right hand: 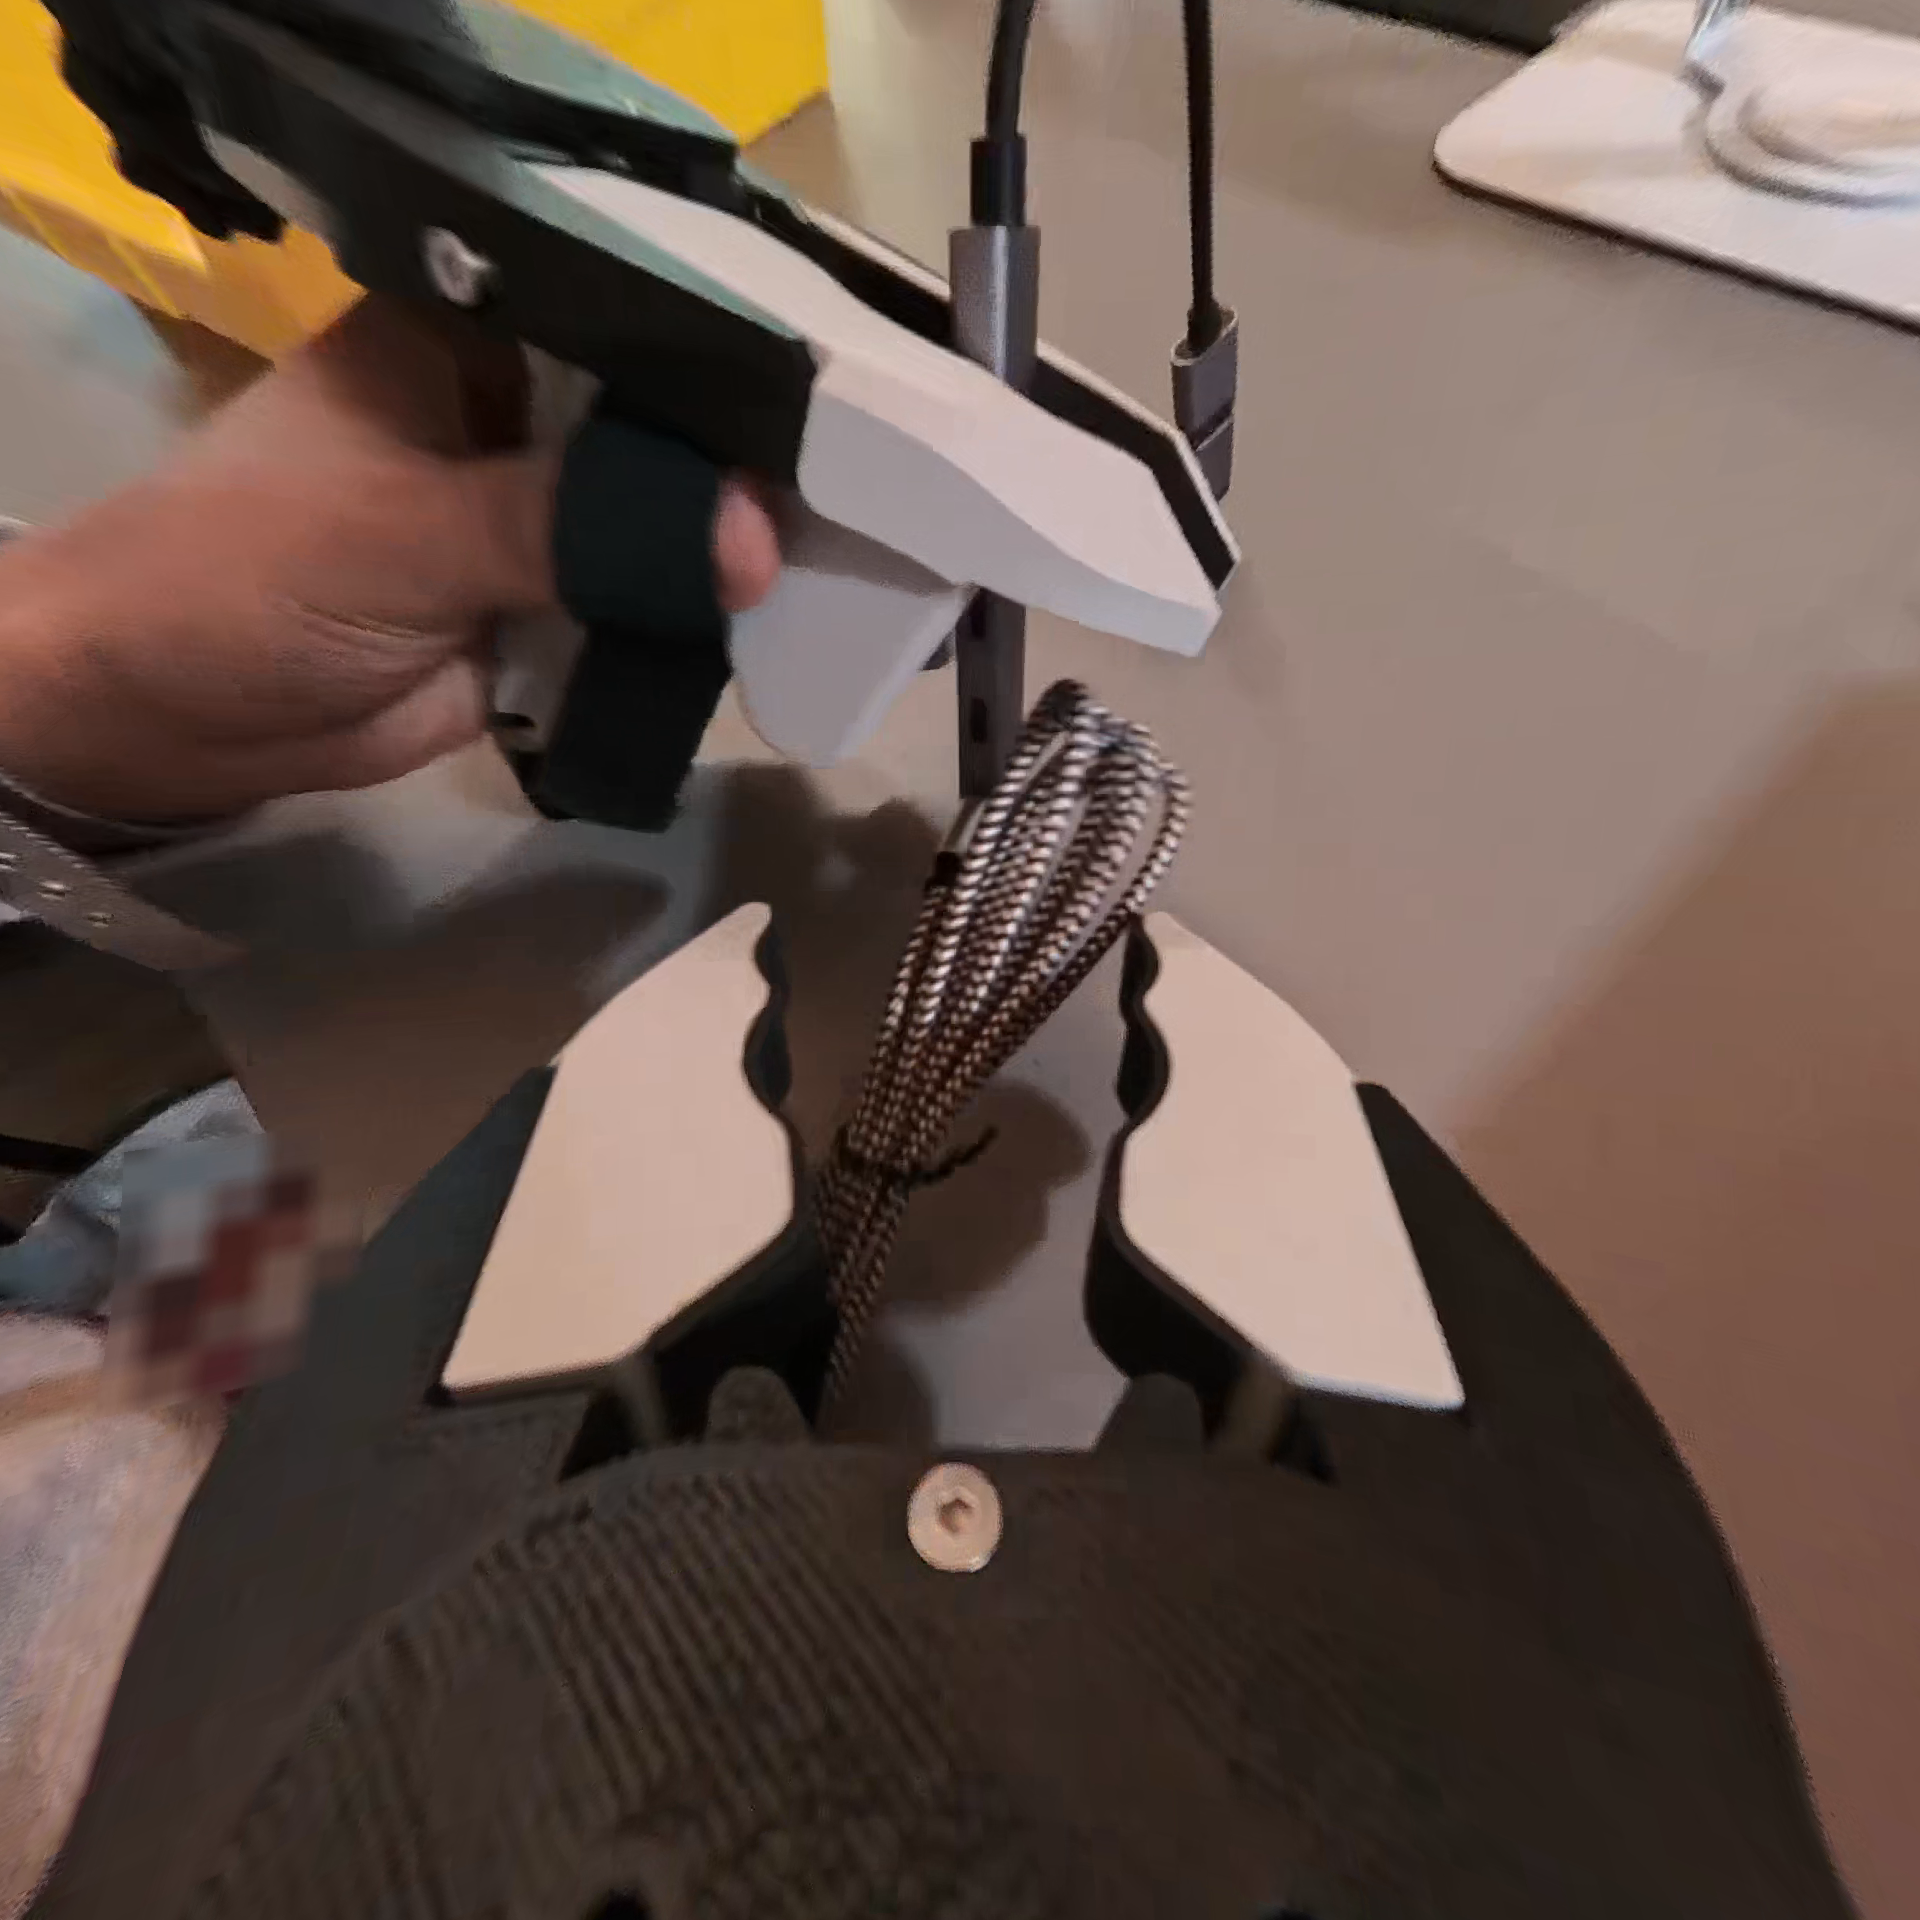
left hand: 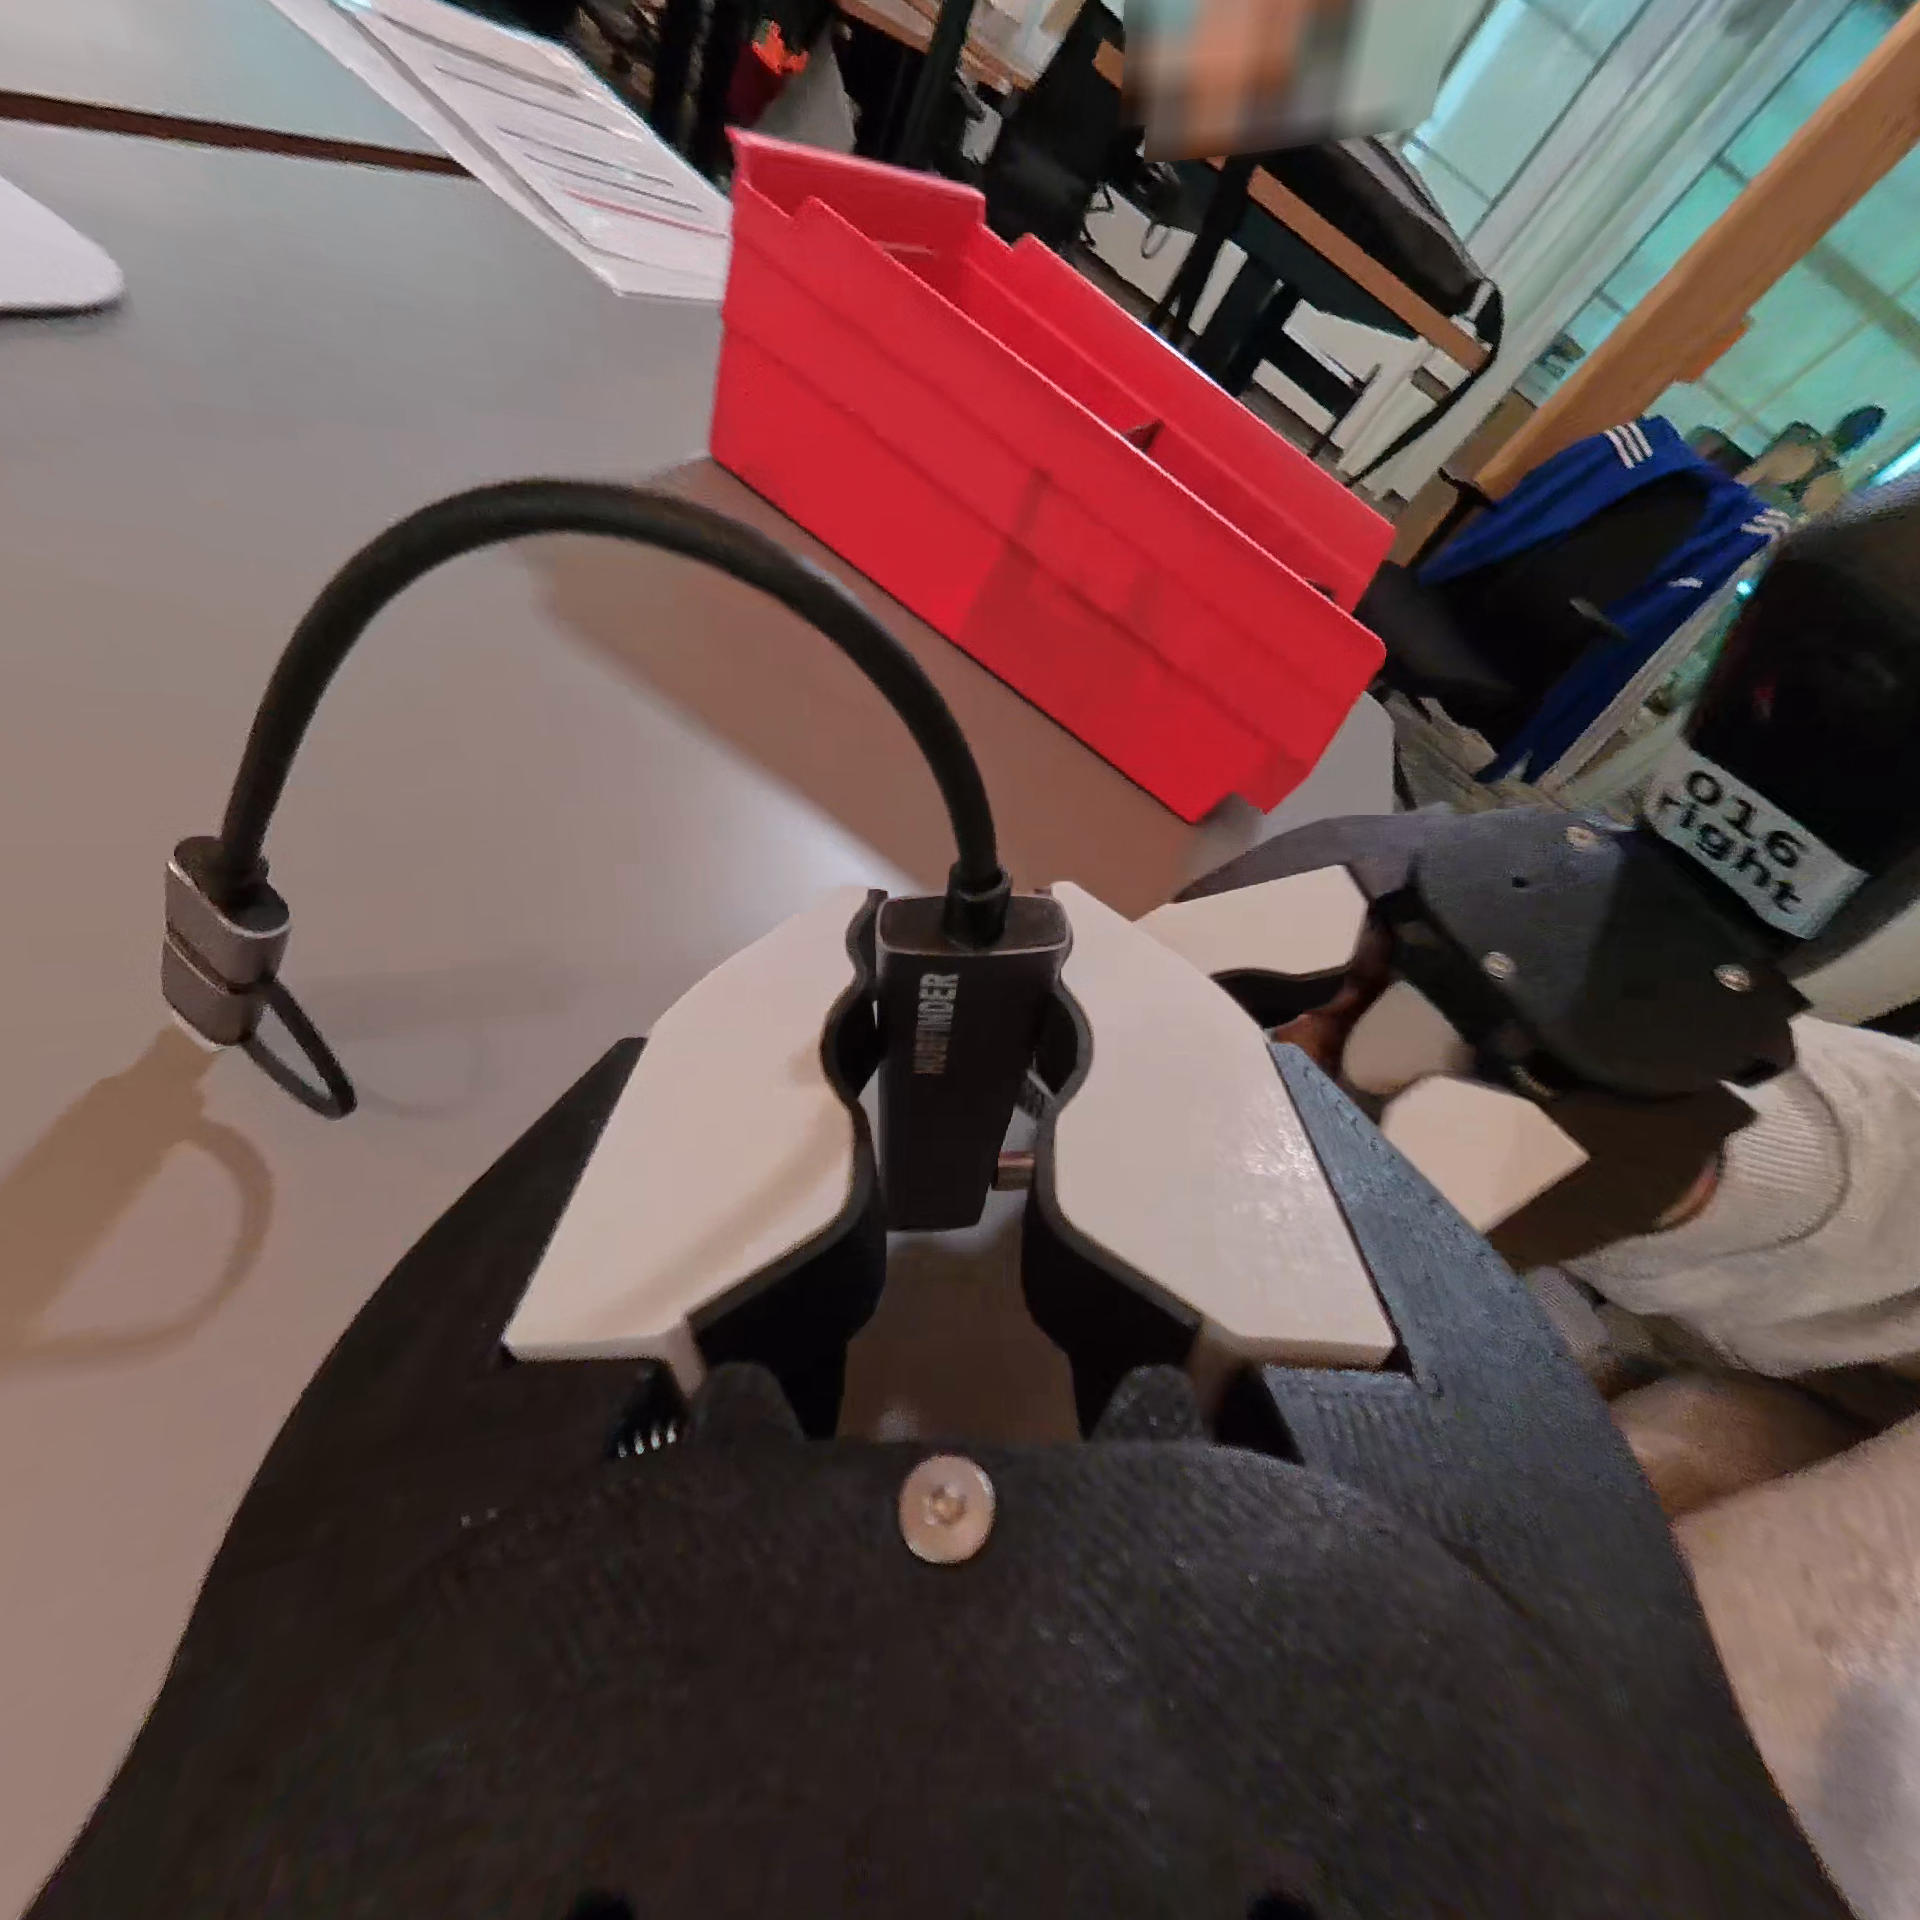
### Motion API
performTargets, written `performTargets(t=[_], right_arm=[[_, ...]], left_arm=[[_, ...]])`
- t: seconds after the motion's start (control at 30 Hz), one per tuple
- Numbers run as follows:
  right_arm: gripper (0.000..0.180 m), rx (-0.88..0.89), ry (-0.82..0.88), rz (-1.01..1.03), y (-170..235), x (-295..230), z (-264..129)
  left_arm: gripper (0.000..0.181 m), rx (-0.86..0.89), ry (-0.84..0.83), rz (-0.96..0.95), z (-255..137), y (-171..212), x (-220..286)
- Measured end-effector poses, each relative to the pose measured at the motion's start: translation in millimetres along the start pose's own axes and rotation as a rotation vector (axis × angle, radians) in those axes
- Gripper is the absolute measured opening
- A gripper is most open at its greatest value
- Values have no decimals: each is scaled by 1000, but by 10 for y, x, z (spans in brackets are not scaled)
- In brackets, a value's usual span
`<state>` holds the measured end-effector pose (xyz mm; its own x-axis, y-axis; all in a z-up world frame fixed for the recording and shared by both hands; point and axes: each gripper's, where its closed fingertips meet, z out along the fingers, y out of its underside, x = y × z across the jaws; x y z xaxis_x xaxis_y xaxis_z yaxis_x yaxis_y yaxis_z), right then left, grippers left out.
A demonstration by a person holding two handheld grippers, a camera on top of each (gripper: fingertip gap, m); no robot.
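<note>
A: Dark grey adapter (left hand: 971, 1070), slim block with a short black cable (left hand: 582, 540). Where is it?

B: Upright between the left gripper's (left hand: 961, 971) fingers, pinched on both sides near the tips. The cable arches up and over to the left and ends in a grey plug (left hand: 220, 961) hanging above the table (left hand: 416, 436), with a small black loop under it.

A: Same from the right wrist view?

B: Yes. The adapter (right hand: 992, 301) stands vertical through the left gripper (right hand: 1039, 499), held off the table (right hand: 1507, 623), its lower end showing below the fingers. A person's hand (right hand: 270, 623) grips that handle.

A: Right gripper?

B: The right gripper (right hand: 951, 997) has its fingers spread wide. A bundled black-and-white braided cable (right hand: 997, 997) sits between them, leaning toward the left finger; whether it touches I cannot tell. Its top reaches close to the adapter's lower end.

A: Surroundings?

B: Red bin (left hand: 1039, 457) ahead at the table edge, papers (left hand: 551, 145) beyond it. A yellow object (right hand: 156, 229) behind the left gripper, a white pad (right hand: 1662, 197) far right.
</note>
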<state>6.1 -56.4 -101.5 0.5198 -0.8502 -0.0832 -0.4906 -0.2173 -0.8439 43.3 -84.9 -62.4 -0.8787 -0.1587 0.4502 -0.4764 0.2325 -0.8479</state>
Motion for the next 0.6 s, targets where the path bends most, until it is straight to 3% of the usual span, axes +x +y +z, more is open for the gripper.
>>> performTargets(t=[0.07,0.17,0.23,0.33,0.4,0.5,0.6], right_arm=[[38,-14,-9,30,37,41,-5],[28,-4,-55,83,35,71,-41],[24,33,-92,147,-13,99,-78],[18,140,-190,347,-152,165,-165],[15,215,-273,504,-228,242,-242],[14,291,-339,624,-274,354,-331],[14,285,-298,585,-244,393,-337]], left_arm=[[30,-17,22,5,62,43,90],[31,10,54,15,68,14,149],[30,70,123,-9,32,-62,202],[58,132,157,-84,12,-121,153],[64,91,151,-70,49,-44,120],[65,-14,123,16,140,109,146],[58,-18,94,91,152,109,176]])
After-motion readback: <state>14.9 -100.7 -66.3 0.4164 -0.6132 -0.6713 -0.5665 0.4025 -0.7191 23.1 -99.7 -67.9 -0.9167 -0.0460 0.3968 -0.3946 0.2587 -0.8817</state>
